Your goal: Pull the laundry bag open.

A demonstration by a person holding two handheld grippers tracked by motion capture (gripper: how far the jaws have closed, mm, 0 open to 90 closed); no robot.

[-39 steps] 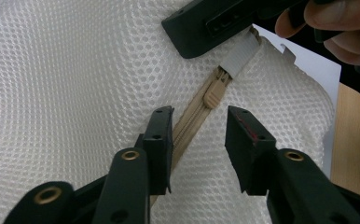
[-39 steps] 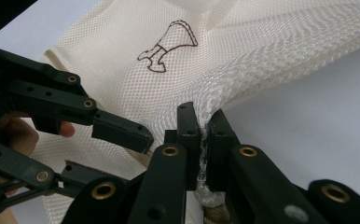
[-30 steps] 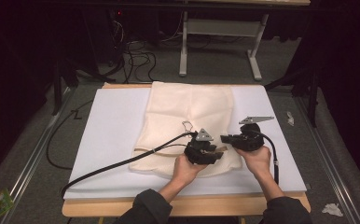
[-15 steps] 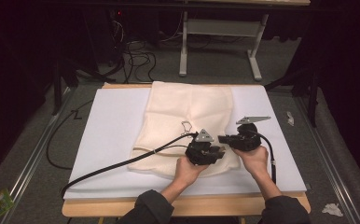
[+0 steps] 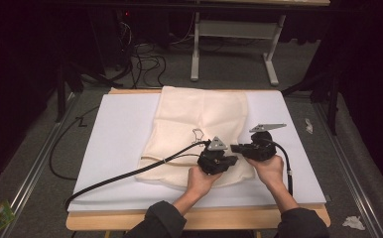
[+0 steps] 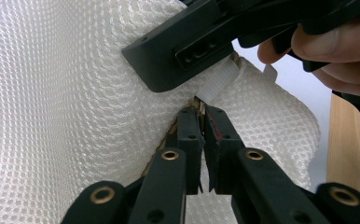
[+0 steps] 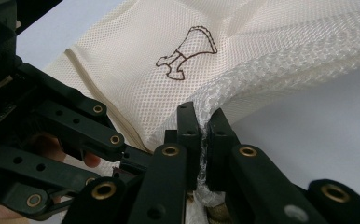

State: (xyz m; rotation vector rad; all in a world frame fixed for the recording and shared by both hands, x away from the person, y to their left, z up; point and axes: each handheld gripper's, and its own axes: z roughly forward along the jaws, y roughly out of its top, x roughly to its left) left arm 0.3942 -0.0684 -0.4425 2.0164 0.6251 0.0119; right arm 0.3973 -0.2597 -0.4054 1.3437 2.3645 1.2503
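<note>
White surface point(image 5: 120, 148) carries cream mesh bag point(image 5: 199, 119); left hand-held gripper point(image 6: 201, 109) and right hand-held gripper point(image 7: 204, 122) both pinch its near edge, contact hidden from above.

We find bare white board point(image 5: 115, 148) at nine o'clock and three o'clock of the mesh bag point(image 5: 199, 124). The left gripper point(image 5: 227, 159) and right gripper point(image 5: 239, 148) crowd its six o'clock edge, nearly touching. A cable point(image 5: 130, 173) crosses at eight o'clock.
</note>
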